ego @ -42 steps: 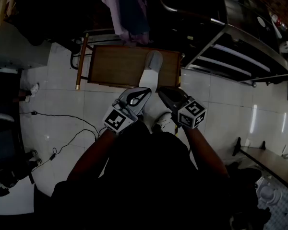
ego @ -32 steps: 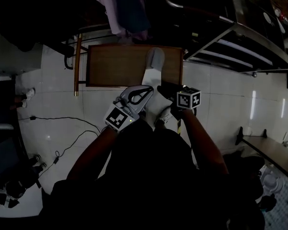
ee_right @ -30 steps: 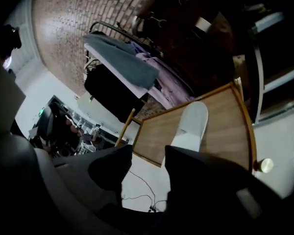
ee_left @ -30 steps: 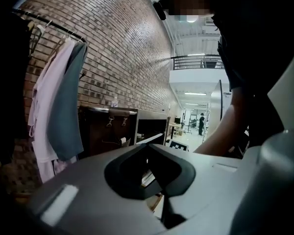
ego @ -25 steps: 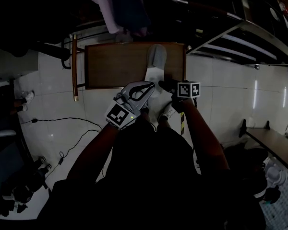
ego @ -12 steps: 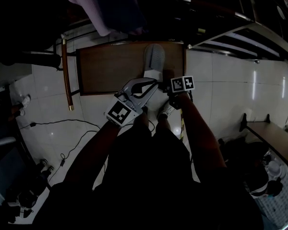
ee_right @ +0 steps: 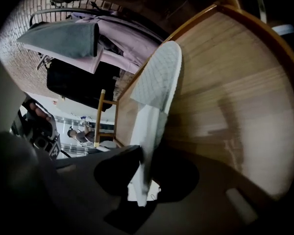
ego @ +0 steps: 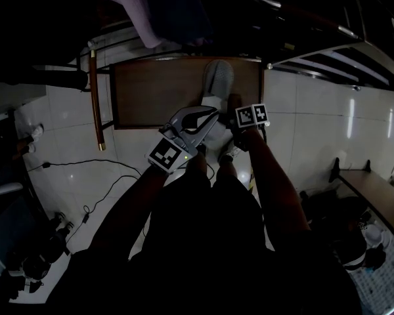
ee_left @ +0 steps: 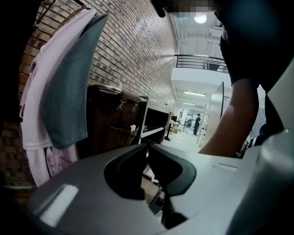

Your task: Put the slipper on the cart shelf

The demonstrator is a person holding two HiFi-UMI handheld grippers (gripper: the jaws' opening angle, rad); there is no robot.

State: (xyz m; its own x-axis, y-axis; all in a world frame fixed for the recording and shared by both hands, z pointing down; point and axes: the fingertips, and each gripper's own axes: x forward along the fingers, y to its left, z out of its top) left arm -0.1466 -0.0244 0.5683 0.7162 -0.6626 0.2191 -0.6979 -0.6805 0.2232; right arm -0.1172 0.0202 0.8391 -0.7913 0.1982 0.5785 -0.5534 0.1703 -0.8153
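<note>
Right gripper (ee_right: 147, 154) is closing its jaws on the slipper (ee_right: 159, 77) at its heel. The toe lies on the cart shelf (ee_right: 235, 97) and the heel overhangs the near edge. Recommend a square, firm pinch before sliding it farther on. Left gripper (ee_left: 147, 147) has its jaws together and holds nothing.

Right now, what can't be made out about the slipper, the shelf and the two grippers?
- Back end of the slipper, head view: covered by the left gripper and the right gripper, whose fingers are closing with the slipper between them.
- The shelf, left gripper view: almost all hidden by that gripper's own body.
- Below the shelf, head view: hidden by its wooden top.
</note>
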